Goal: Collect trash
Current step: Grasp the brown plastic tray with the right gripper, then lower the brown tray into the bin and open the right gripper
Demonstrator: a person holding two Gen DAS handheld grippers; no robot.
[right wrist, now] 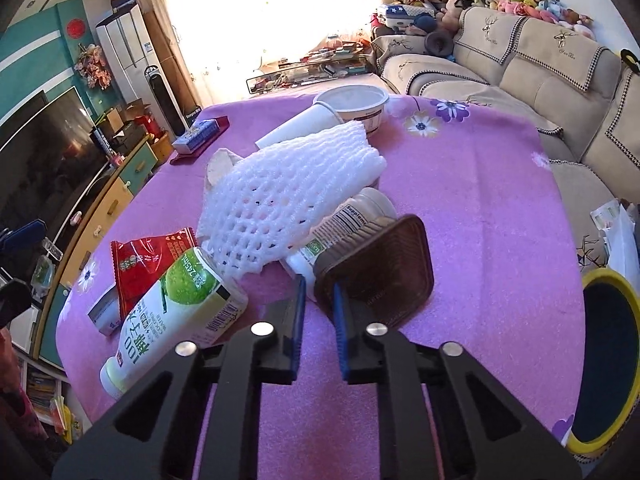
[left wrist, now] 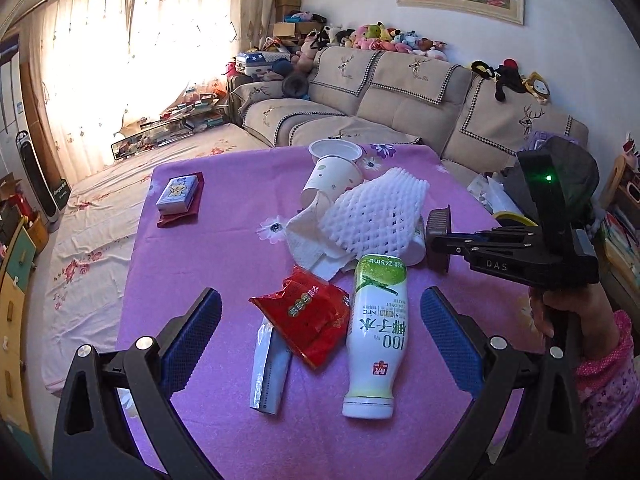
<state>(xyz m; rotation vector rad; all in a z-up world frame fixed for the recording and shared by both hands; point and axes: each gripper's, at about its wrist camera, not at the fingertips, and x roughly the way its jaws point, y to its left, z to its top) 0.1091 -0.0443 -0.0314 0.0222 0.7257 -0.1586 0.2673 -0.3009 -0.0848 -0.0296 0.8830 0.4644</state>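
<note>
Trash lies in a pile on the purple tablecloth (left wrist: 224, 240): a white coconut-water bottle (left wrist: 376, 336), a red snack wrapper (left wrist: 308, 316), a white foam net (left wrist: 376, 216), crumpled paper (left wrist: 308, 240), a paper cup (left wrist: 332, 180) and a white tub (left wrist: 336, 150). My left gripper (left wrist: 320, 328) is open, its fingers either side of the wrapper and bottle. My right gripper (right wrist: 318, 300) is shut on the rim of a brown plastic tray (right wrist: 384, 272), held just above the cloth beside a supplement bottle (right wrist: 340, 232). The right gripper also shows in the left wrist view (left wrist: 440, 240).
A small blue box (left wrist: 178, 194) on a red packet sits at the table's far left. A yellow-rimmed bin (right wrist: 608, 360) stands at the table's right edge. A beige sofa (left wrist: 400, 100) runs behind the table. A TV cabinet (right wrist: 100, 208) is on the left.
</note>
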